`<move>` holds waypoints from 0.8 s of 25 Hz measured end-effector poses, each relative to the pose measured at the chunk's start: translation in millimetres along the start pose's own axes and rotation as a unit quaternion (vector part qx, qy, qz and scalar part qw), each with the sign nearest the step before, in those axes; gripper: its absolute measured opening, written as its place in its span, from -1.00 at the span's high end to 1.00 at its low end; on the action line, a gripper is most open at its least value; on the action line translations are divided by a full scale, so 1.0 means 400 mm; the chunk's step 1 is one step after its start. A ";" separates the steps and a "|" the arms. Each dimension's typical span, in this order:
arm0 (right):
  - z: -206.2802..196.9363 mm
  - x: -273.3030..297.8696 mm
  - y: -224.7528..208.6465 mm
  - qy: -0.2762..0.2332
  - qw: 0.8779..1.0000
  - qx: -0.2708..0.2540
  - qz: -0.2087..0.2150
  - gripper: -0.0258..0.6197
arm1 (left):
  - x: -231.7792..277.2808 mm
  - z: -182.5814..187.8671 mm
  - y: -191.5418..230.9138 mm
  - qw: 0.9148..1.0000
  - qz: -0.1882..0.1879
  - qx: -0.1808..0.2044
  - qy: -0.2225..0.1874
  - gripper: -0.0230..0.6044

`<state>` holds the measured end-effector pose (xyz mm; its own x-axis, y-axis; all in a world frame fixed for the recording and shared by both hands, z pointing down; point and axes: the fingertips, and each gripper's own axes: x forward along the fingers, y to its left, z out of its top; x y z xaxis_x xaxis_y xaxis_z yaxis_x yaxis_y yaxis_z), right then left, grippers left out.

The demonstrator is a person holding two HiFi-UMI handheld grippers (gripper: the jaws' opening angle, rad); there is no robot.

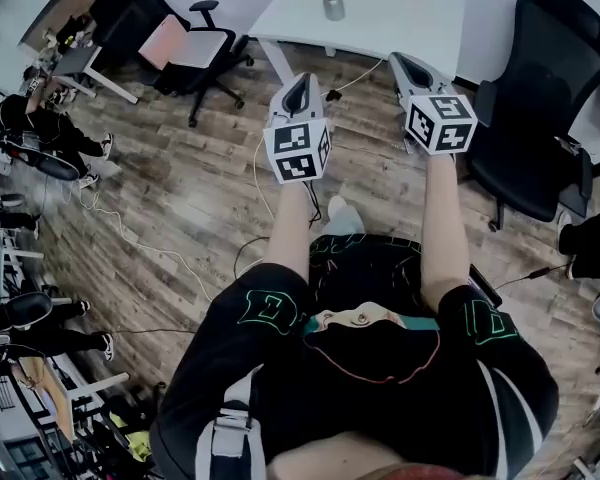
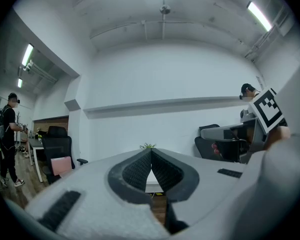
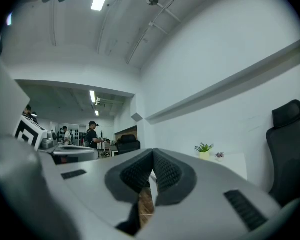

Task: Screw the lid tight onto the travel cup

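The left tool [image 1: 300,82] and right tool [image 1: 404,66] were each pressed together, empty, pointing toward twelve o'clock, where the travel cup [image 1: 333,4] stood on the white bench [image 1: 385,23].

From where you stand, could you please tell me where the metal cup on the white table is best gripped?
Likely mid-body on the cup, coming in level from the near edge of the table: it stands upright near that edge, its round sides free.

Open-plan office: black swivel chairs [image 1: 540,98], white desk [image 1: 380,18], wood-plank floor [image 1: 180,198], strip lights [image 2: 259,15] overhead, people [image 1: 25,118] at other desks.
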<state>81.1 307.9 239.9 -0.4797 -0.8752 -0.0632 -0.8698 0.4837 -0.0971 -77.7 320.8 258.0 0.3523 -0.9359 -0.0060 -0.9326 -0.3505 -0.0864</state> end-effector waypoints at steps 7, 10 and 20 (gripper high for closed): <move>0.001 0.055 -0.035 -0.003 1.000 0.004 -0.001 0.91 | 0.064 -0.004 0.039 1.000 0.002 -0.002 -0.002 0.90; -0.015 0.088 -0.065 0.007 1.000 0.012 -0.005 0.91 | 0.110 -0.016 0.041 1.000 -0.005 -0.007 0.006 0.90; -0.153 0.236 -0.128 0.049 0.997 0.053 -0.009 0.91 | 0.279 -0.170 0.093 0.996 -0.034 -0.035 0.073 0.90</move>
<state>73.3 200.1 299.7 -0.4770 -0.8782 0.0363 -0.8641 0.4610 -0.2018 -78.4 200.8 322.1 0.4046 -0.9031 0.1437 -0.9119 -0.4103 -0.0109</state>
